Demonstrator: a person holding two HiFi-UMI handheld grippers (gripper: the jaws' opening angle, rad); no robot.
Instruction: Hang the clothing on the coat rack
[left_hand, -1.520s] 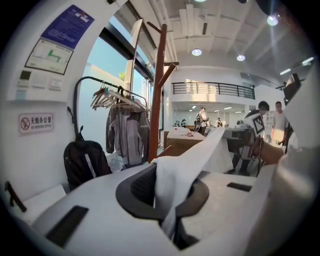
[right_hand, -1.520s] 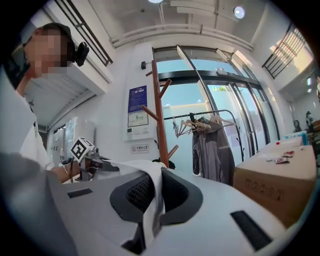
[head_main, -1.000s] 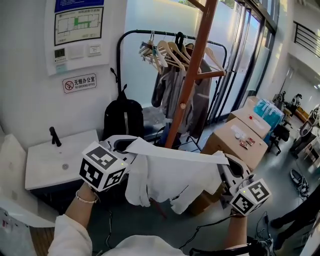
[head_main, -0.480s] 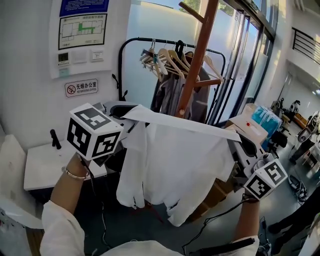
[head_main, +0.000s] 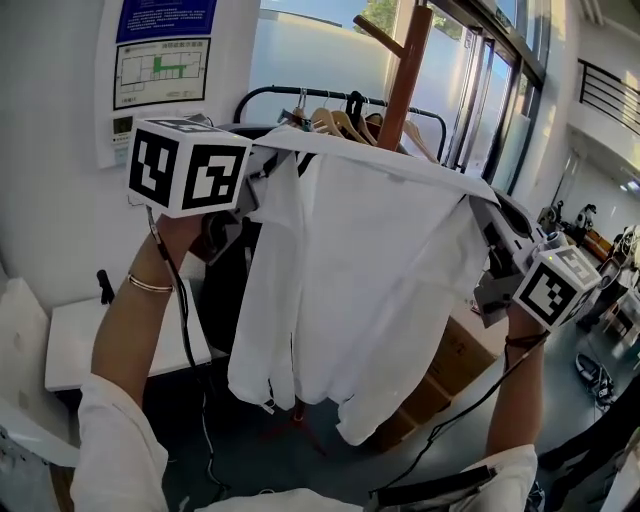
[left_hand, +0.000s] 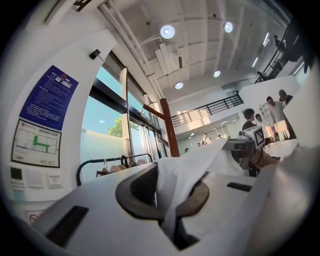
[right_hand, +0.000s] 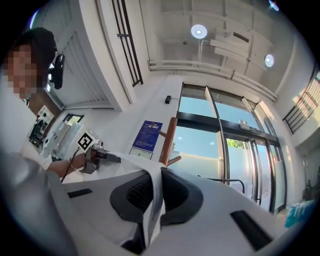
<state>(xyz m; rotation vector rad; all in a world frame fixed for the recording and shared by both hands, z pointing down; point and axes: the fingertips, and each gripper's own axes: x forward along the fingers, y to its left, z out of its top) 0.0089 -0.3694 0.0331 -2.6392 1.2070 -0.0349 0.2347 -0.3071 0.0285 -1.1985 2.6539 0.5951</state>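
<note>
A white shirt (head_main: 350, 270) hangs stretched between my two grippers, held up high in front of the brown wooden coat rack pole (head_main: 405, 60). My left gripper (head_main: 252, 165) is shut on the shirt's upper left edge; in the left gripper view the white cloth (left_hand: 175, 187) is pinched between the dark pads. My right gripper (head_main: 492, 215) is shut on the upper right edge, with the cloth (right_hand: 152, 210) clamped between its pads. The rack's pole (right_hand: 167, 141) shows beyond the right gripper, and its pole with a peg (left_hand: 167, 131) beyond the left. The shirt hides the pole's lower part.
A black clothes rail (head_main: 300, 95) with wooden hangers (head_main: 335, 118) stands behind the pole. A white sink counter (head_main: 75, 345) is at lower left, cardboard boxes (head_main: 450, 360) at right. Glass doors (head_main: 490, 110) lie behind. People stand far off (left_hand: 272, 112).
Both grippers have risen with the shirt, from waist height to the level of the rack's top. The shirt now hangs full length and covers the pole and the hung clothes.
</note>
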